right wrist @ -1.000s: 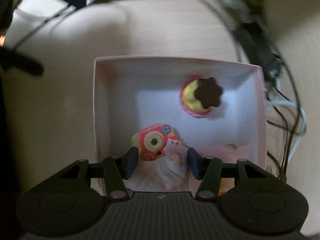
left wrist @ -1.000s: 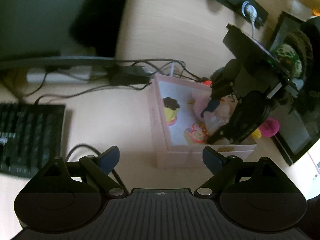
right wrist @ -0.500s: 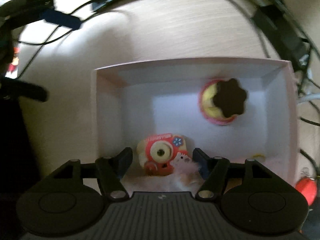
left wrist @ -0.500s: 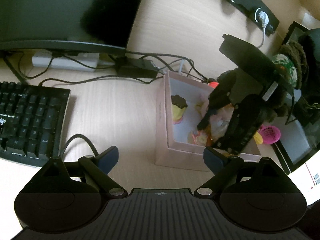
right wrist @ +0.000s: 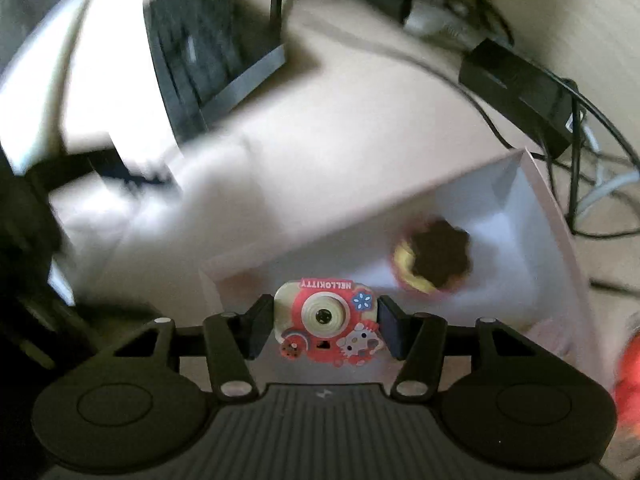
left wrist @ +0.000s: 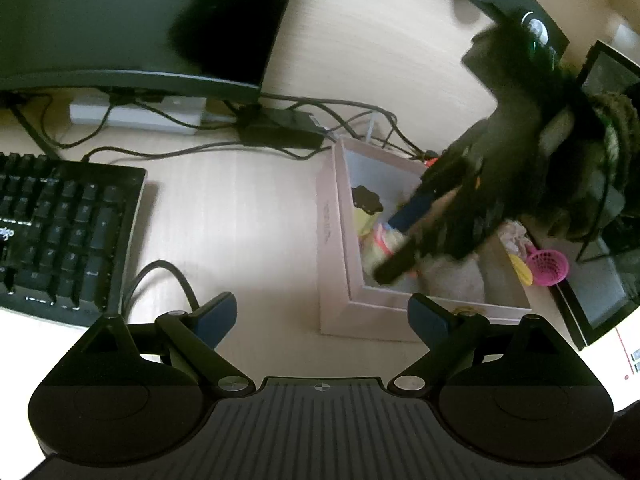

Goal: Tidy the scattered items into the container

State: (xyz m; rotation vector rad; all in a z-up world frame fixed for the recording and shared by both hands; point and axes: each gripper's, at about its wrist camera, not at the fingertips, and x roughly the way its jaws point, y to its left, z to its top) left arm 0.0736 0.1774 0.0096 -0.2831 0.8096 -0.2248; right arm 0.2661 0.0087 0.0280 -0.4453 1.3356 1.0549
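The pink box (left wrist: 332, 240) stands on the desk, right of centre. Inside it sits a yellow cupcake toy with a brown top (left wrist: 366, 208), also seen in the right wrist view (right wrist: 436, 258). My right gripper (right wrist: 326, 326) is closing its jaws, and both pads press the sides of a red toy camera (right wrist: 326, 320) held above the box's near corner (right wrist: 552, 248). In the left wrist view the right gripper (left wrist: 400, 240) reaches steeply down into the box, blurred. My left gripper (left wrist: 322, 310) hovers open over the desk before the box, with nothing between its fingers.
A black keyboard (left wrist: 60, 224) lies at the left, a monitor (left wrist: 140, 20) behind it. A power strip (left wrist: 136, 114) and cables run along the back. A pale plush (left wrist: 456, 276) lies in the box. A pink basket (left wrist: 548, 266) sits right of it.
The right gripper opened wider around the toy camera, then closed on it and lifted it, rolling as it rose. The left gripper stayed open, barely moving.
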